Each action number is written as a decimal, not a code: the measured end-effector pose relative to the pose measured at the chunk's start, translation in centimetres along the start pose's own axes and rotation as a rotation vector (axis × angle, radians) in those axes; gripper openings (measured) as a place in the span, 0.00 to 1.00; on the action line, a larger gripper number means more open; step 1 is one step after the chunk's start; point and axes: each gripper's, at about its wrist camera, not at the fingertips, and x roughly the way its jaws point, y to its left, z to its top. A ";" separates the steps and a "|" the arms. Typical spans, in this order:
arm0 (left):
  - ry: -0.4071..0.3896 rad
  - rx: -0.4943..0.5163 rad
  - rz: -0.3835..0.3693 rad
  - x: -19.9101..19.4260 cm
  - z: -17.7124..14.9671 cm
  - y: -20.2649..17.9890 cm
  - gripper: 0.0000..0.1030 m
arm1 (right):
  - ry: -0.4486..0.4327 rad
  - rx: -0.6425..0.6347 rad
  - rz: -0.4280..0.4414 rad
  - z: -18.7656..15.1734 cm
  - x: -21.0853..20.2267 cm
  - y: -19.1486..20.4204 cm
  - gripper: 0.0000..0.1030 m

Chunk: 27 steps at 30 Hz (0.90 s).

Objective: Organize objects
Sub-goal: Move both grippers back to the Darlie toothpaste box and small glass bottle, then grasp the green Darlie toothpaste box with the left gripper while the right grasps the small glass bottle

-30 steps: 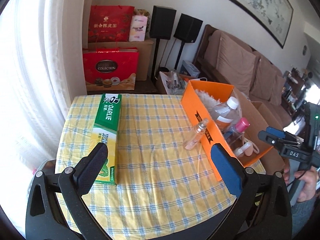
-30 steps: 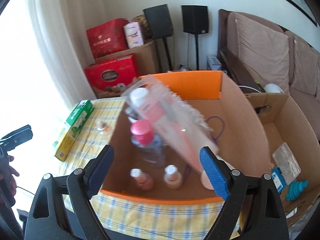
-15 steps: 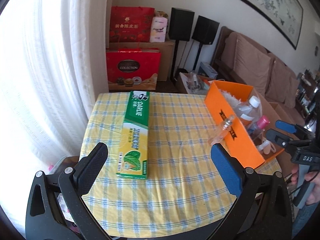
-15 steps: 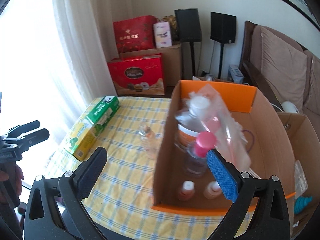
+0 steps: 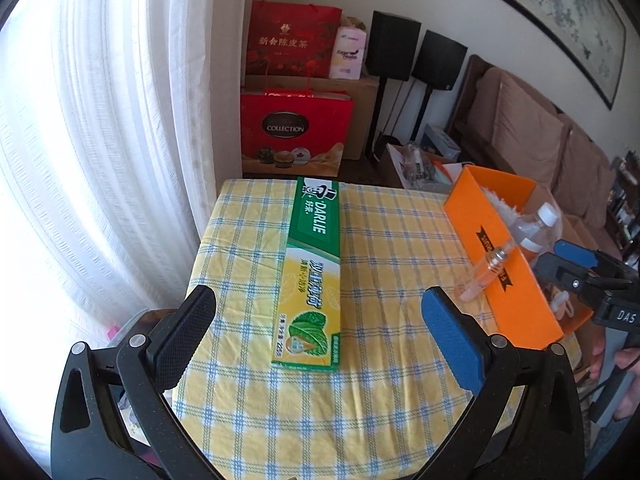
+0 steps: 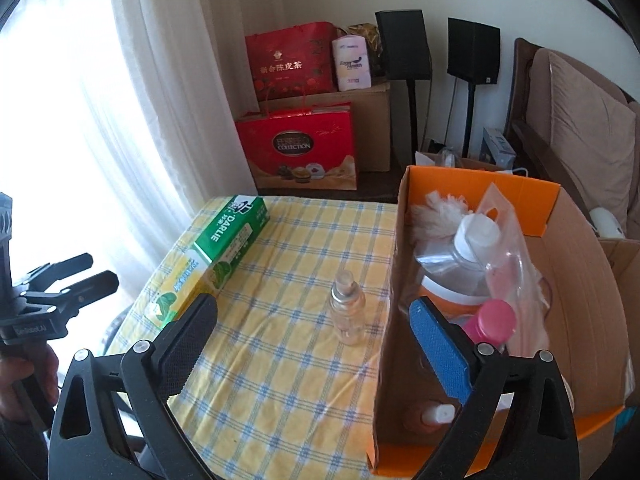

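My left tongs gape empty over the toothpaste box; my right tongs, equally wide, frame a seemingly upright bottle beside the orange box.

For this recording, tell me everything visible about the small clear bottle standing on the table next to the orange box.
The small clear bottle looks like transparent plastic or glass with a narrow neck and clear cap, and seems to hold a faint pinkish liquid. It stands upright on the yellow checked tablecloth, close beside the orange box; whether they touch cannot be told. Neither pair of tongs holds it.
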 end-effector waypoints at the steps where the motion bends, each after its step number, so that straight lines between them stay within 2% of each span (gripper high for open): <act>1: 0.002 0.001 0.002 0.5 0.1 0.1 1.00 | 0.001 -0.003 -0.007 0.2 0.5 0.1 0.94; 5: 0.035 0.000 0.017 3.1 0.6 0.6 1.00 | 0.002 -0.017 -0.034 0.3 2.0 0.4 0.88; 7: 0.063 -0.009 -0.004 4.6 0.8 0.7 1.00 | -0.006 -0.018 -0.048 0.3 2.7 0.4 0.84; 12: 0.101 0.008 0.013 8.1 1.1 0.4 1.00 | 0.007 -0.012 -0.065 0.1 4.4 -0.1 0.64; 19: 0.137 0.010 0.011 11.6 1.8 0.2 0.95 | 0.030 -0.012 -0.074 -0.1 5.9 -0.7 0.55; 22: 0.155 0.002 0.011 12.6 2.2 0.1 0.91 | 0.045 -0.016 -0.080 0.0 6.2 -0.6 0.46; 27: 0.199 -0.019 0.011 14.3 2.2 0.1 0.83 | 0.057 0.002 -0.070 -0.1 6.4 -0.8 0.19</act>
